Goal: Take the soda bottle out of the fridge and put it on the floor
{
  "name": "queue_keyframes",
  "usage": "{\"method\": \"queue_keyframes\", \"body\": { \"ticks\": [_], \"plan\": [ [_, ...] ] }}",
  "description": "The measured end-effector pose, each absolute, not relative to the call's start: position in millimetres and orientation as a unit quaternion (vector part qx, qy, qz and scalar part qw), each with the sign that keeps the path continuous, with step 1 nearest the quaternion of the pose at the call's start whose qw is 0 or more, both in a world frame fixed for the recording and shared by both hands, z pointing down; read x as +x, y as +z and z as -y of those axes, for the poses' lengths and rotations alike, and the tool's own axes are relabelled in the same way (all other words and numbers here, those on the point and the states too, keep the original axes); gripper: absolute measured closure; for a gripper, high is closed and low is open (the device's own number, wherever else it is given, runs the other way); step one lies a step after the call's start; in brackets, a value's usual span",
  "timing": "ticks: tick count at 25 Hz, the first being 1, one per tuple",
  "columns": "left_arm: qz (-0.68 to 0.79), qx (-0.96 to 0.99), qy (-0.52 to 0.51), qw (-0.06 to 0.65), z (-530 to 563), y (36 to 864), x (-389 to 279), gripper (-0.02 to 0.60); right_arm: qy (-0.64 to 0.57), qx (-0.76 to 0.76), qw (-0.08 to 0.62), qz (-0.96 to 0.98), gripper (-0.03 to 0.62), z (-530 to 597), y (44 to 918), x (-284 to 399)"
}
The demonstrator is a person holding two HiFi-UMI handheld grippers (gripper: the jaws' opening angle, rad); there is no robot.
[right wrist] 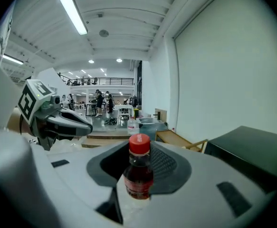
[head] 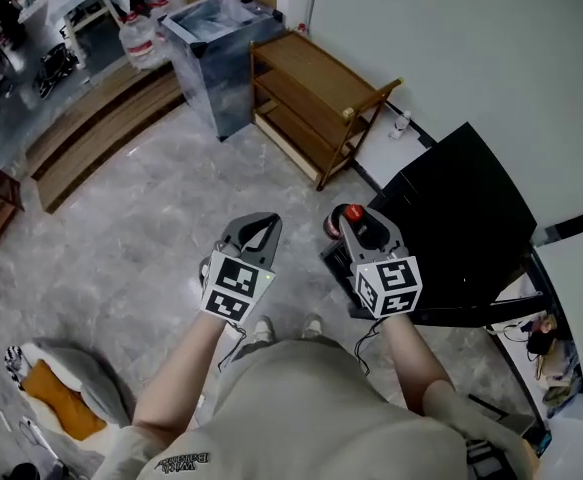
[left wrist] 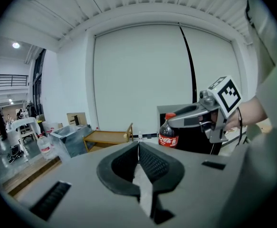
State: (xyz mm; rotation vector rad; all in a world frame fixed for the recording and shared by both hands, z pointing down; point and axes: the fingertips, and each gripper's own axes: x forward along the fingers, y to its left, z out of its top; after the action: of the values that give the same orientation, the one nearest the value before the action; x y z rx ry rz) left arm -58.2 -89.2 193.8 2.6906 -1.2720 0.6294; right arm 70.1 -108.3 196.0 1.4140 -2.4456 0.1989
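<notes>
Near the fridge, right gripper clamps soda bottle, base hidden; left gripper closed, empty.

Head view overhead, gripper views share bottle

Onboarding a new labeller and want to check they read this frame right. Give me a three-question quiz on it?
1. True or false: the left gripper holds the soda bottle.
2. The bottle's cap is: A blue, B red, C white.
3. Is the bottle standing on the floor yet?
Key: 1 false: its jaws are together and empty, and the right gripper grips the bottle. 2 B. 3 No, it is held in the air near the black fridge.
</notes>
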Motion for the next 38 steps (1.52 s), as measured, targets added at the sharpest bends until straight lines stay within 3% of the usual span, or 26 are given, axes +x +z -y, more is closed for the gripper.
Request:
{"method": "queue_keyframes", "body": {
  "ticks": [12,22,38],
  "plan": [
    [0.464,0.852,0.238,0.045,72.2,209.3,-123.3,0.575,0.065,0.425,0.163,0.888,0.484,99.4,206.1,-10.1],
    [0.447,0.855,0.251,0.076,73.0,246.9,-120.9,0.575,0.08,0.399,0.184,0.895,0.485,99.0,239.4,-29.4],
    [0.407,0.85,0.293,0.163,98.6,371.8,-96.6,0.575,0.119,0.377,0.254,0.882,0.485,101.8,370.4,-26.7]
  ]
}}
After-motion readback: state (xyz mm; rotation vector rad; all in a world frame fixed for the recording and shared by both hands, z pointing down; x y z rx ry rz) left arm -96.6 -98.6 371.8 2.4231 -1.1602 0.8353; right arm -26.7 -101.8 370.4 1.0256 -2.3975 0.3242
